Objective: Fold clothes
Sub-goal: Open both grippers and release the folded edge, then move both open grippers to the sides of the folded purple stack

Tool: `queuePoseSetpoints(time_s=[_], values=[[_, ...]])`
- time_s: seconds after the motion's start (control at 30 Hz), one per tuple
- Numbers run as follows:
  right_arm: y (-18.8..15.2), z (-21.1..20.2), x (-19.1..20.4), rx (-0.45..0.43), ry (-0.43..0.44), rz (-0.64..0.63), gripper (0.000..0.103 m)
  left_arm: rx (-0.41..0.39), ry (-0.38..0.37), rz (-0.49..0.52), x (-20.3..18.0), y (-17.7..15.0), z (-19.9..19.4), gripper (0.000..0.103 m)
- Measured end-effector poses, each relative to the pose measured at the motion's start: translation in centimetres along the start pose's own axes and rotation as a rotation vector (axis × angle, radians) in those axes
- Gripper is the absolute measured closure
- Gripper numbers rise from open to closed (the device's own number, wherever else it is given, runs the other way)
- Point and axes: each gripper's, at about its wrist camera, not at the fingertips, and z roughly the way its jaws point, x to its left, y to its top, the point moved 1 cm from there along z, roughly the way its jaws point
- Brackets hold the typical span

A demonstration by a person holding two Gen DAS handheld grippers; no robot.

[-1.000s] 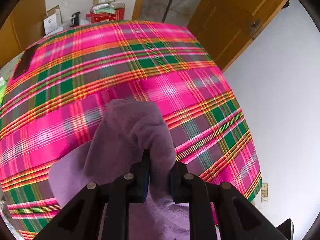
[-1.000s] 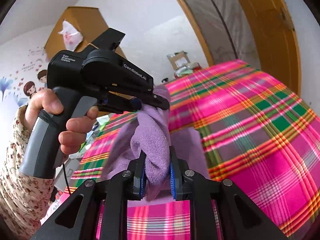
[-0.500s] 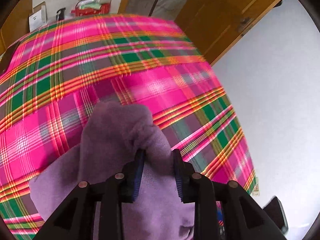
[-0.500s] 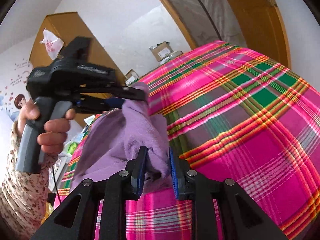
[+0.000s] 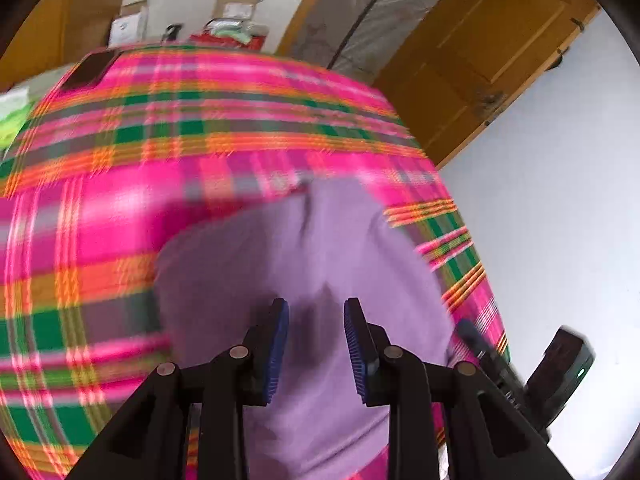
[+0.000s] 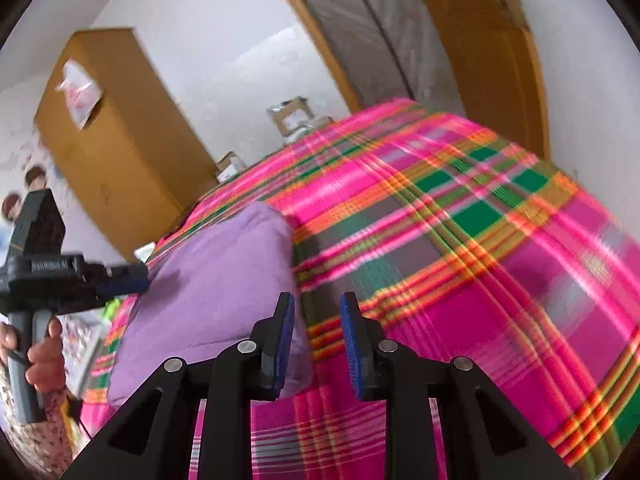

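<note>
A lilac fleece garment (image 5: 304, 264) lies flat on the pink plaid bedspread (image 5: 120, 184). My left gripper (image 5: 316, 340) hovers over it, open, with nothing between its blue pads. In the right wrist view the same garment (image 6: 208, 280) lies left of centre as a smooth folded slab. My right gripper (image 6: 317, 344) is open just past its right edge, over the bedspread (image 6: 460, 260). The left gripper (image 6: 120, 280) shows at the far left, held by a hand (image 6: 40, 356). The right gripper (image 5: 492, 356) shows at the lower right of the left wrist view.
A dark phone (image 5: 90, 72) lies at the bed's far left corner. Cardboard boxes (image 5: 236, 4) and a red box stand behind the bed. A wooden door (image 5: 480, 60) and white wall are on the right, a wooden wardrobe (image 6: 112, 140) on the left.
Both grippers have let go of the lilac garment and opened. The garment dropped from a raised bunch to lying flat on the bed, and both grippers pulled back.
</note>
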Motion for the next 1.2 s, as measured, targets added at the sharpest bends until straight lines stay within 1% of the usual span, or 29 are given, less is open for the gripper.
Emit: queuePoseSetpoints(time_s=[0.13, 0.17, 0.23, 0.3, 0.4, 0.47, 0.6, 0.73, 0.93, 1.0, 1.07, 1.13, 1.2], values=[[0.2, -0.1, 2.6, -0.004, 0.055, -0.111, 0.077, -0.003, -0.019, -0.015, 1.0, -3.0, -0.9, 0.074], [0.0, 0.0, 3.4, 0.000, 0.069, -0.155, 0.074, -0.004, -0.025, -0.018, 1.2, -3.8, -1.1, 0.074], [-0.3, 0.2, 5.2, 0.016, 0.101, -0.249, 0.073, -0.018, -0.038, -0.012, 1.3, -5.1, -1.5, 0.074], [-0.8, 0.5, 7.0, 0.043, 0.151, -0.365, 0.072, -0.011, -0.049, 0.008, 1.1, -6.3, -1.6, 0.074], [-1.7, 1.3, 8.5, 0.097, 0.127, -0.495, 0.072, 0.026, -0.086, -0.008, 1.4, -7.7, -1.4, 0.074], [-2.2, 2.0, 8.8, 0.141, 0.118, -0.540, 0.072, 0.043, -0.089, -0.003, 1.4, -8.4, -1.2, 0.074], [-3.4, 2.5, 8.8, 0.220, 0.094, -0.623, 0.072, 0.053, -0.099, -0.004, 1.5, -9.1, -0.7, 0.074], [-4.5, 2.3, 8.5, 0.264, 0.068, -0.666, 0.072, 0.077, -0.102, 0.019, 0.9, -9.2, 0.0, 0.074], [-5.3, 1.8, 7.5, 0.311, 0.044, -0.660, 0.072, 0.134, -0.084, 0.045, 0.6, -10.1, 1.2, 0.074], [-4.6, 1.0, 7.4, 0.283, 0.047, -0.654, 0.072, 0.152, -0.078, 0.053, 0.5, -10.4, 1.6, 0.074], [-3.9, 0.1, 7.3, 0.253, 0.050, -0.648, 0.072, 0.159, -0.089, 0.053, 0.5, -10.5, 1.7, 0.074], [-2.5, -0.7, 7.5, 0.187, 0.060, -0.616, 0.072, 0.140, -0.093, 0.059, 0.3, -10.4, 1.3, 0.074], [-1.2, -0.8, 7.6, 0.133, 0.071, -0.580, 0.072, 0.094, -0.097, 0.069, 0.2, -9.9, 0.2, 0.074]])
